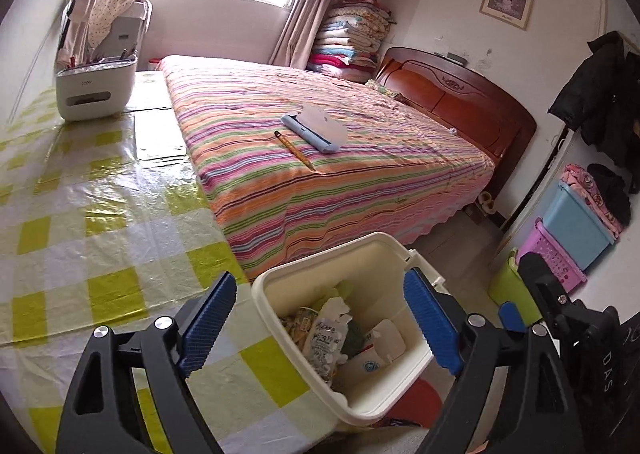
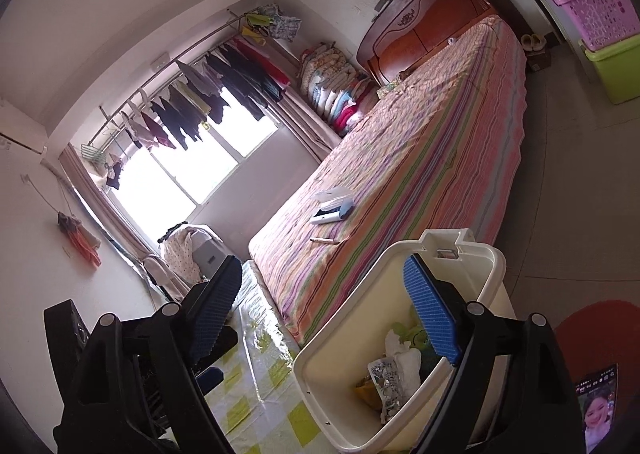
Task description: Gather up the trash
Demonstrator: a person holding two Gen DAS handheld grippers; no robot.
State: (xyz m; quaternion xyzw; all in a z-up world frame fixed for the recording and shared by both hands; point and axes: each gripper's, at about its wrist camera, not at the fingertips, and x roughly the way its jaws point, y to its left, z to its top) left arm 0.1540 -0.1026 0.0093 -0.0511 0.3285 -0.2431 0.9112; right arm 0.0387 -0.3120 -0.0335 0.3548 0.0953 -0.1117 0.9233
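From the left wrist, the left hand-held gripper gapes apart, empty, over the cream plastic trash bin hugging the yellow-checked tabletop edge; striped bed at twelve o'clock.

From the right wrist, the right hand-held gripper spreads empty above the bin's rim; bare floor at two o'clock.

The left gripper points forward and downward, its two blue-padded fingers spread wide with nothing pressed between the pads; its black arms fan out toward the lower corners of the left wrist view; the right gripper is tilted to one side, its jaws likewise wide apart and its ribbed blue pads gripping nothing; part of its black body shows at the right edge of the left wrist view.
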